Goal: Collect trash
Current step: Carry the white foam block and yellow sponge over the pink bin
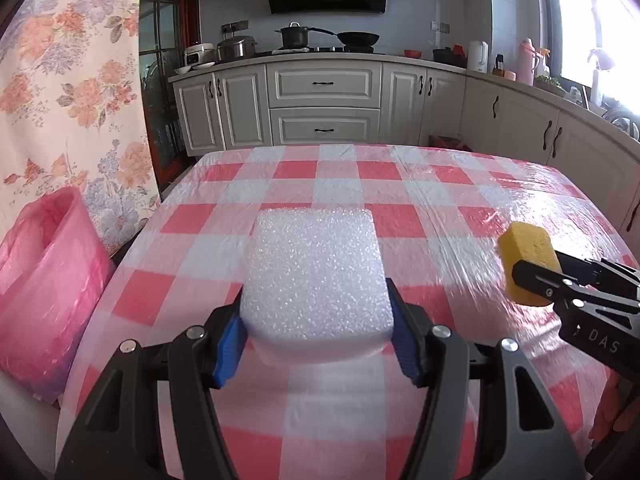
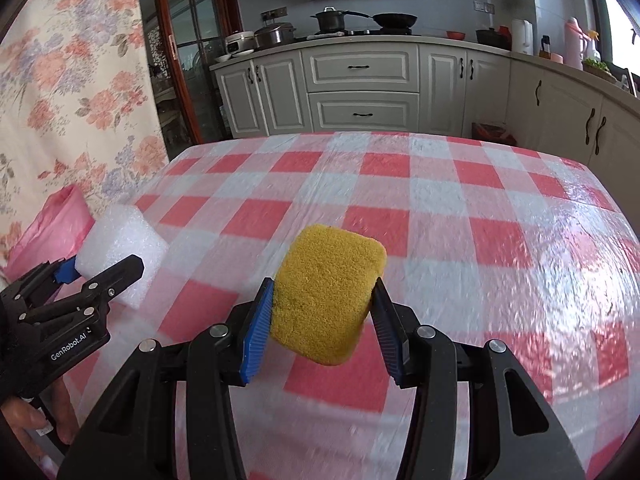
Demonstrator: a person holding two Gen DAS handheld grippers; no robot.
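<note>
My left gripper (image 1: 316, 332) is shut on a white foam block (image 1: 316, 272) and holds it above the red-and-white checked table (image 1: 400, 196). The foam block also shows in the right wrist view (image 2: 120, 252), at the left. My right gripper (image 2: 324, 320) is shut on a yellow sponge (image 2: 328, 292), held tilted above the table (image 2: 440, 200). The sponge also shows in the left wrist view (image 1: 528, 264), at the right, gripped by the right gripper (image 1: 536, 280). A bin lined with a pink bag (image 1: 44, 280) stands left of the table; its edge shows in the right wrist view (image 2: 52, 220).
A floral curtain (image 1: 72, 80) hangs behind the bin. White kitchen cabinets (image 1: 324, 100) with pots on the counter stand beyond the table's far edge. A clear plastic sheet covers the tablecloth. A hand (image 2: 36, 420) holds the left gripper's handle.
</note>
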